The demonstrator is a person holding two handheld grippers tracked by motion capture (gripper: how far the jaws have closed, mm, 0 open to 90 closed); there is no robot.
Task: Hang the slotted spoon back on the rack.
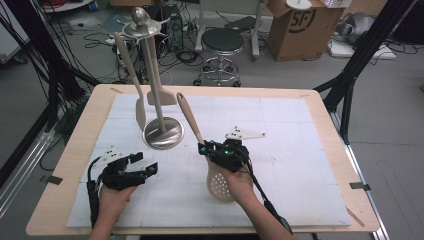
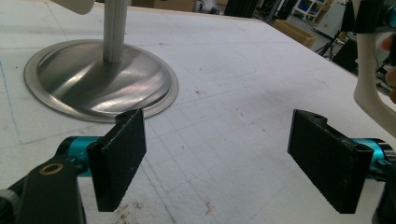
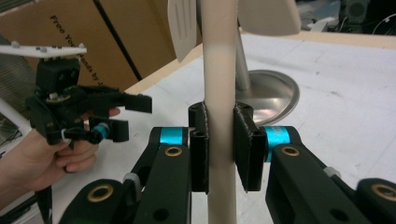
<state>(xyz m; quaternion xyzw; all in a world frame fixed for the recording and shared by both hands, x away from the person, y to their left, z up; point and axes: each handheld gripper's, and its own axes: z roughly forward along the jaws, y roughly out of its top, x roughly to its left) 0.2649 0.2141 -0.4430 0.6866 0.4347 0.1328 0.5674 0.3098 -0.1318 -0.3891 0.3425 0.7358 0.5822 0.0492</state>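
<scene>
high view showed the right gripper (image 1: 216, 150) clamped on the handle of a cream slotted spoon (image 1: 220, 184), just to the right of the utensil stand (image 1: 163, 131) and nearer the person than its steel base. the spoon's perforated bowl hung low toward the person under the right hand (image 1: 239, 181), while the handle slanted up and away toward the stand's post. in the right gripper view both black pads (image 3: 200, 149) pressed flat against the handle from either side, the handle running straight up between them, so the hold looked square and centred.

the spoon looked like a light one-piece plastic or silicone tool, stiff enough to keep its line when held by the shaft alone. its smooth, round handle could twist or slide in the pads, and the wider bowl end probably pulled it bowl-down; a grip on the mid-handle, as here, seemed right, leaving the tip free for hooking on the stand's top ring (image 1: 142, 28), where two spatulas (image 1: 135, 75) already hung beside the post.

the left gripper (image 1: 142, 164) rested left of the stand's base, nearer the person; in the left gripper view its jaws stood wide apart with nothing between them, over bare white table mat (image 2: 243, 93).
</scene>
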